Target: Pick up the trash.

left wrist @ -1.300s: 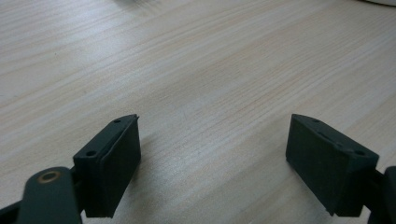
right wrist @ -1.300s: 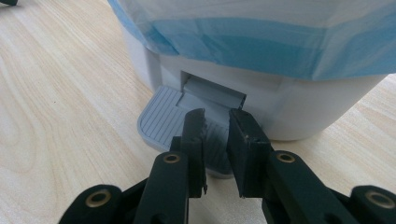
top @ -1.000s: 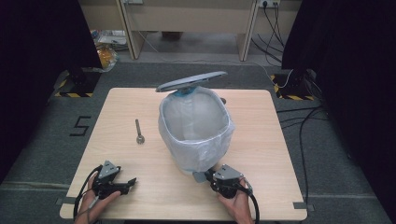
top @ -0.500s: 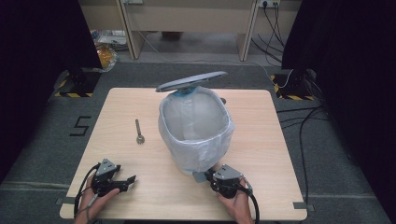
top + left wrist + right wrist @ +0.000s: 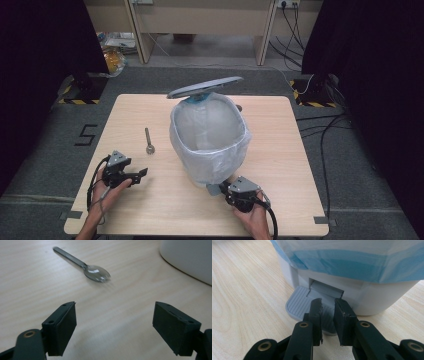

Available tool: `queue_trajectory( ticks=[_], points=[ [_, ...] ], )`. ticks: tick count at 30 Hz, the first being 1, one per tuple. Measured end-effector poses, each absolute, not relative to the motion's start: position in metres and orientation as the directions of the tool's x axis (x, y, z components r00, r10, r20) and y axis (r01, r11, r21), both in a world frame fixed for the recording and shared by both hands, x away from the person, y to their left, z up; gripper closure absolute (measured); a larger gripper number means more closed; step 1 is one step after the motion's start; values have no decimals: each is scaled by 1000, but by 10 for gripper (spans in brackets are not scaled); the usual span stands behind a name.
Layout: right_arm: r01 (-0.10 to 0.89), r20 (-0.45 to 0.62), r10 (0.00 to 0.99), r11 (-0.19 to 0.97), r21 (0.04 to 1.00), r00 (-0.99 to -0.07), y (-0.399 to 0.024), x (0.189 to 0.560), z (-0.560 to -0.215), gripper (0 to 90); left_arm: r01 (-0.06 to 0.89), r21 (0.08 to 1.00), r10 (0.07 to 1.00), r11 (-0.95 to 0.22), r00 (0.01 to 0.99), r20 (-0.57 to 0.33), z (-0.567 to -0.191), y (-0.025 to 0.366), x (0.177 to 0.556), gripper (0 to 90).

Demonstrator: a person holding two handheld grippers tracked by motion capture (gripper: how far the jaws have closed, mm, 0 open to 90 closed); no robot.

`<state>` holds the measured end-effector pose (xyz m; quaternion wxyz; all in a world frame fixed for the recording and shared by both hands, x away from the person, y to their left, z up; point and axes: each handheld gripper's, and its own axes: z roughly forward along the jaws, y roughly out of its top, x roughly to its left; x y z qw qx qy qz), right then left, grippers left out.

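Pedal bin (image 5: 210, 137) mid-table (image 5: 280, 200), lid (image 5: 206, 87) tipped up at the far rim, pale liner (image 5: 220, 167) draped over the mouth and down the outside. Right gripper (image 5: 223, 188) at the bin's near foot, jaws drawn nearly together with nothing between, tips pressing on the ribbed grey pedal (image 5: 298, 302) — likely what props the lid. Spoon (image 5: 149, 141) flat on the wood left of the bin, well apart from it, bowl toward the person. Left gripper (image 5: 141, 174) near the front left edge, jaws spread wide and empty, aimed at the spoon (image 5: 96, 272) and short of it. Judged steel: stiff, light, slick, lying almost flush with the table, so prone to skate or pivot under a one-sided nudge. Best hold probably across the handle (image 5: 68, 257) near its middle, pads square to the narrow edges, low to the wood; the rounded bowl offers poor purchase. Bin plastic, light, apt to slide if bumped; liner soft, tears easily.
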<state>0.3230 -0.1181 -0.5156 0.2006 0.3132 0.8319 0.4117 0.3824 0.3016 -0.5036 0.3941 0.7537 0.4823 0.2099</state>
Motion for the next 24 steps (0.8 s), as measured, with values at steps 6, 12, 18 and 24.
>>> queue_trajectory(
  ticks=[6,12,18,24],
  points=[
    [356,-75,686,465,811,-724,-118,323,-516,763,557,810,902,-183,422,-87,-497,302,405,158],
    [356,-75,685,465,811,-725,-118,323,-516,763,568,807,901,-161,418,-114,-494,298,426,184],
    [356,-74,685,465,811,-725,-118,323,-516,763,574,803,910,-157,400,-108,-495,293,445,223],
    [354,-76,684,466,811,-726,-118,323,-516,763,595,789,925,-154,368,-97,-498,289,465,369]
  ],
)
